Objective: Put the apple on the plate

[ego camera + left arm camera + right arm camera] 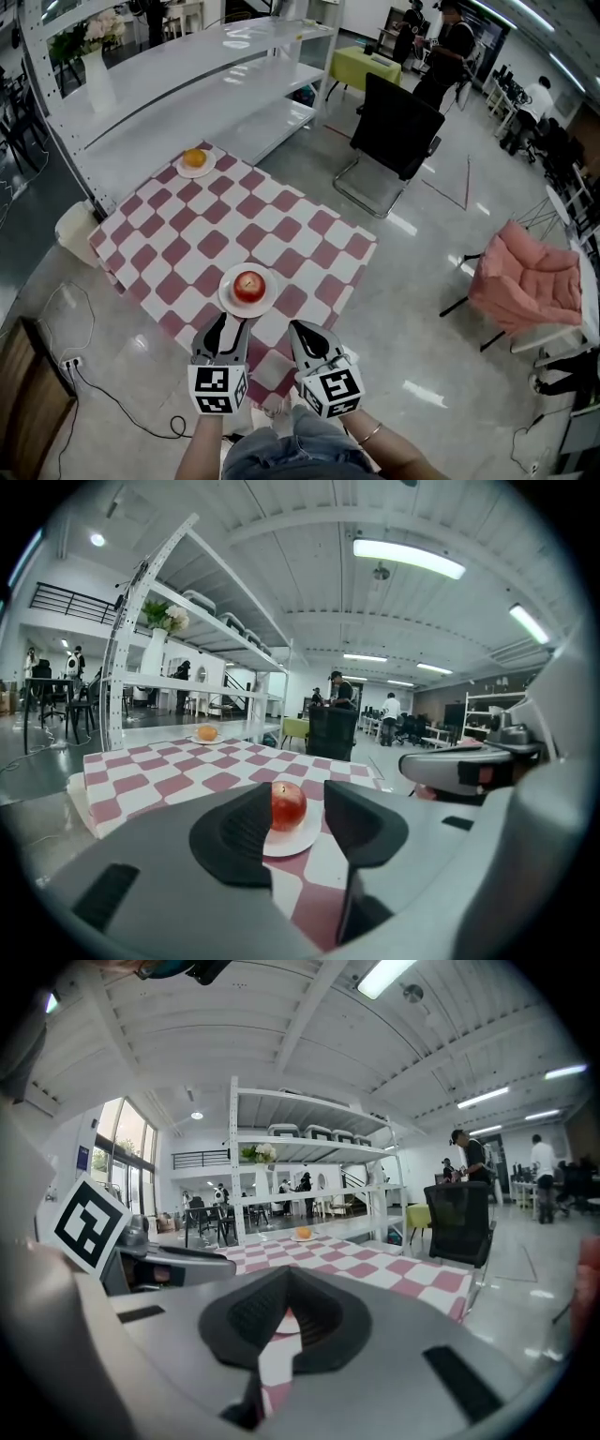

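Note:
A red apple (248, 286) rests on a white plate (227, 298) near the front edge of the red-and-white checked cloth (187, 234). My left gripper (230, 326) hovers just short of the plate, its jaws partly apart with nothing between them. In the left gripper view the apple (289, 805) and plate (305, 841) show through the gap of the left gripper (298, 794), a little beyond the tips. My right gripper (300, 330) is beside it to the right, over the cloth's edge. In its own view the right gripper (287, 1279) has its tips together and holds nothing.
An orange (194, 157) lies on a second small plate at the cloth's far corner. White shelving (187, 84) stands behind the cloth. A black chair (398, 131) and a pink chair (525, 277) stand to the right. A cable (112, 398) trails over the floor at the left.

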The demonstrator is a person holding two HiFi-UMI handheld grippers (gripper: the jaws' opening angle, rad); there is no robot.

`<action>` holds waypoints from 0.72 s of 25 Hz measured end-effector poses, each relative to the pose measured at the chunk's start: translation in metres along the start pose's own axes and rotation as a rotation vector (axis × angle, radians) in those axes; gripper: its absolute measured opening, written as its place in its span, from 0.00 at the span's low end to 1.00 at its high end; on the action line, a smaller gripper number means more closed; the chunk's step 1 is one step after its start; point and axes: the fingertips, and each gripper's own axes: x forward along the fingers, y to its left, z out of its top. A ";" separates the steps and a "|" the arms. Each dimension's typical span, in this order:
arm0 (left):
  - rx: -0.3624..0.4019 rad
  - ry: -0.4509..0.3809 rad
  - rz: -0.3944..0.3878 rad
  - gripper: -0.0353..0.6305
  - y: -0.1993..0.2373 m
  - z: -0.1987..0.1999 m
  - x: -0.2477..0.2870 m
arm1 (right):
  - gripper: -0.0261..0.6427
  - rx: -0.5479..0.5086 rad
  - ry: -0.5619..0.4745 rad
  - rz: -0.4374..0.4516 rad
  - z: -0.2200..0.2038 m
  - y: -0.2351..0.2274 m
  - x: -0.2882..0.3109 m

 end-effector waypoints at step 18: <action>0.009 -0.020 -0.033 0.10 0.002 -0.004 -0.055 | 0.05 0.004 -0.049 -0.051 0.003 0.036 -0.039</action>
